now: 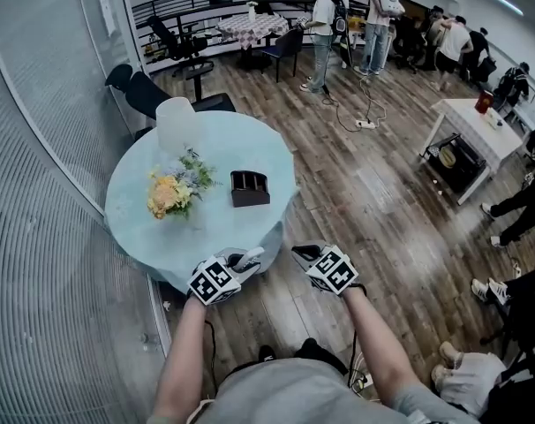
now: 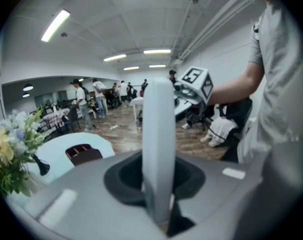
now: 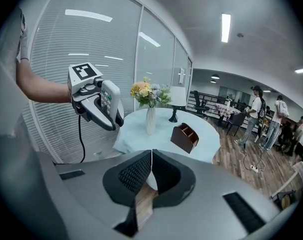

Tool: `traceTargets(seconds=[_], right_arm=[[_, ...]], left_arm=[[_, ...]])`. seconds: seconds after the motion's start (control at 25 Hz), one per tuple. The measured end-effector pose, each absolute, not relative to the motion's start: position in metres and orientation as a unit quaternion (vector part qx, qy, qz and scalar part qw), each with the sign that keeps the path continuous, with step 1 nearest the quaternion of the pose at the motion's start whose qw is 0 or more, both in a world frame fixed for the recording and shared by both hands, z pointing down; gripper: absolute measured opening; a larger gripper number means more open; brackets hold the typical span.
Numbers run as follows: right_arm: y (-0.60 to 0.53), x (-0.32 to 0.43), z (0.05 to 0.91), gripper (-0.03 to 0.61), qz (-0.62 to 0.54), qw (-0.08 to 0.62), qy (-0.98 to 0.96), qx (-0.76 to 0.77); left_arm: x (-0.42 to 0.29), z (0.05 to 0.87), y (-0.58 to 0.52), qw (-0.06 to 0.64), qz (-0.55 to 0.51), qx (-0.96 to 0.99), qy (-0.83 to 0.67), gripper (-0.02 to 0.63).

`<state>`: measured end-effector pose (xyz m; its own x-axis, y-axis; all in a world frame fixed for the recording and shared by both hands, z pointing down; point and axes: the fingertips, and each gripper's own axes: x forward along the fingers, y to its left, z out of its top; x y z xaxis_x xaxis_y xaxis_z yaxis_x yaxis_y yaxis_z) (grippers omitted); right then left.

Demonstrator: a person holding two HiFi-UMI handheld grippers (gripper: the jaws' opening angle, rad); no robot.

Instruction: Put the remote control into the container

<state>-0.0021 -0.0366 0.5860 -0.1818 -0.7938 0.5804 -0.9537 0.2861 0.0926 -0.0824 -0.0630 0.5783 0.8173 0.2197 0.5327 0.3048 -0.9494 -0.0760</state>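
The remote control is clamped in the left gripper just off the round table's near edge, the brown container is set on that table, and the right gripper is closed, empty.

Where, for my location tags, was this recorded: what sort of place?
Likely an open-plan office or lab: glass partition with blinds, an office chair, a white desk, people standing about.

An open-plan office hall: wood-plank floor, blind-lined glass partition, ceiling strip lights, swivel chairs and a white table, with people standing beyond a round, cloth-draped worktop.
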Motion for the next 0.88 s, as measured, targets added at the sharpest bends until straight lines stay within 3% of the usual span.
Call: traceTargets(seconds=[0.88], right_arm=[[-0.062, 0.086, 0.581, 0.018, 0.120, 0.283, -0.798, 0.519]], left_arm=[[-0.007, 0.567, -0.082, 0.044, -0.273, -0.959, -0.061, 0.069]])
